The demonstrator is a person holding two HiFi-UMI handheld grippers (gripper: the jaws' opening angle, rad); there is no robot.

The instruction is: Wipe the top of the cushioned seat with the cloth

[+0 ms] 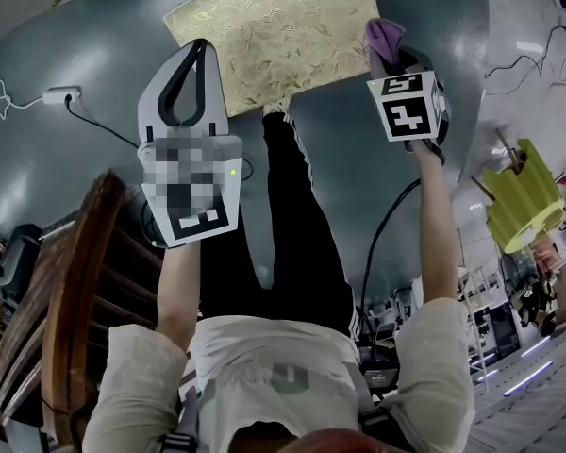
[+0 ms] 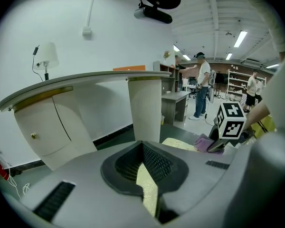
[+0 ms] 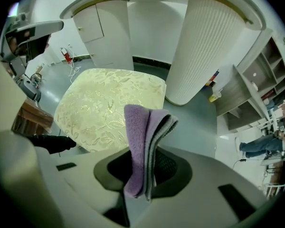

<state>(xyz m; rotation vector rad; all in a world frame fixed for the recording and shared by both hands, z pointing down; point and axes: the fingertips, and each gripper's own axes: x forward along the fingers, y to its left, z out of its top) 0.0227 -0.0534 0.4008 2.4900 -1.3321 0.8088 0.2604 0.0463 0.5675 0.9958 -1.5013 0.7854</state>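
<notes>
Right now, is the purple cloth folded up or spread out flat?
Folded. The cloth stands pinched in the right gripper as several stacked layers, purple outside, grey inside, not spread on the cushioned seat.

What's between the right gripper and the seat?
Only the purple cloth, clamped in the right gripper and sticking out toward the seat; the right gripper view shows it.

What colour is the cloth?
The cloth is purple with a grey layer, clearest in the right gripper view.

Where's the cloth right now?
The cloth is folded and clamped in the right gripper, at the right edge of the seat in the head view.
</notes>
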